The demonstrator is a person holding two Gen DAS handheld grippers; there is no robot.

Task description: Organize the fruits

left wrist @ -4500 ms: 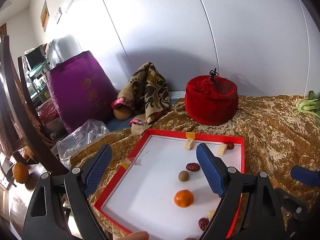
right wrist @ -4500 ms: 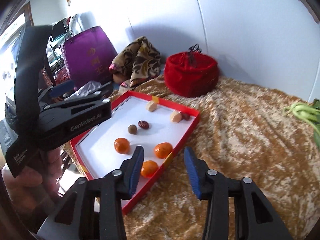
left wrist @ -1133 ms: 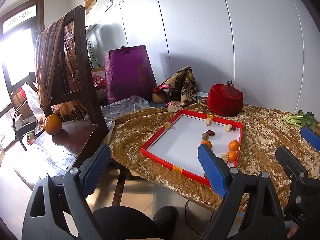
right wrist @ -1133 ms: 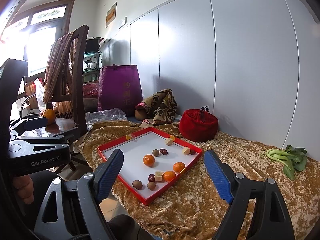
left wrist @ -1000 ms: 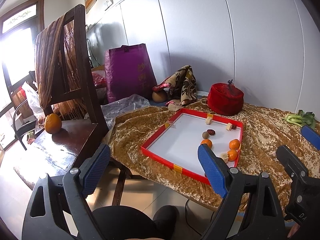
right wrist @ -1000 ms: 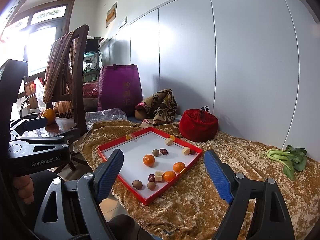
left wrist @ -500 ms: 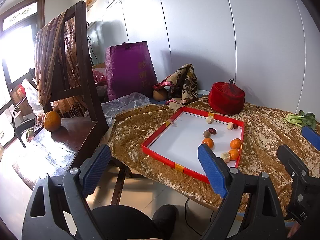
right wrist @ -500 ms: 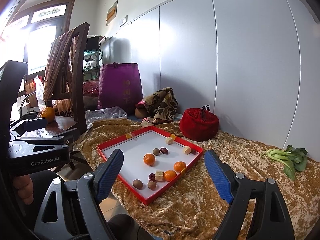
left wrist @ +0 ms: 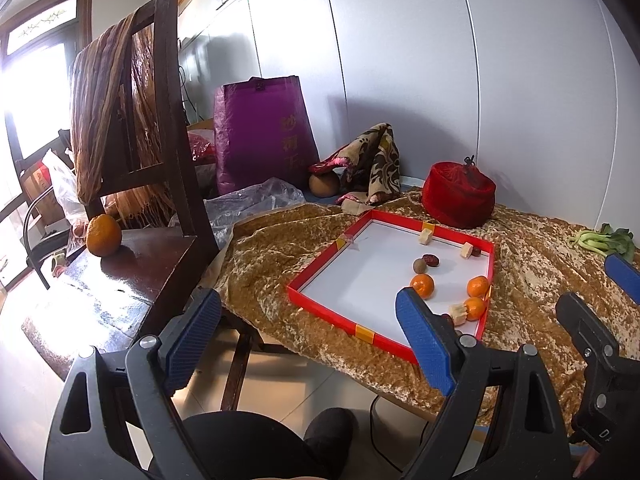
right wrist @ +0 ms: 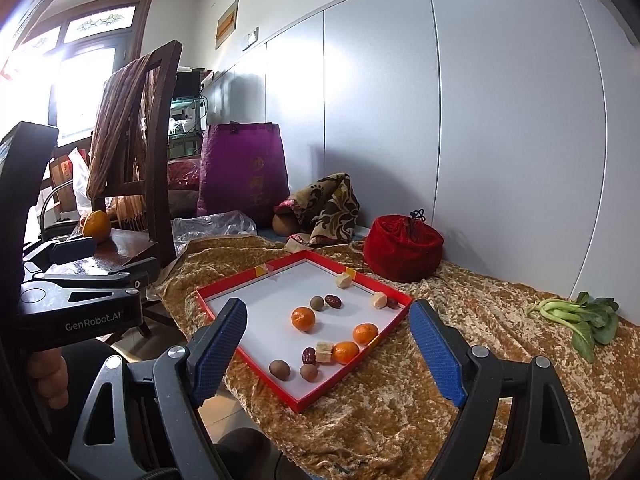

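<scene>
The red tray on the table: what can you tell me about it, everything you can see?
The red tray is a shallow rectangle with low red walls, a white floor and yellow tape patches on its rim. It looks like cardboard. It lies flat on the gold cloth, one corner toward the camera. Inside lie three oranges, small brown round fruits, dark red dates and pale cubes, mostly toward its right side. Neither gripper touches it.

A lived-in home room is presenting itself here. A dark wooden chair (left wrist: 160,184) is carrying a striped brown scarf (left wrist: 100,92) over its back. A gold crushed-velvet cloth (right wrist: 460,360) is covering the table. A purple woven shopping bag (right wrist: 244,172) is standing against pale wall panels (right wrist: 380,120), with a patterned fabric bundle (right wrist: 328,208) slumping beside it. A framed picture (right wrist: 227,23) is hanging high.
</scene>
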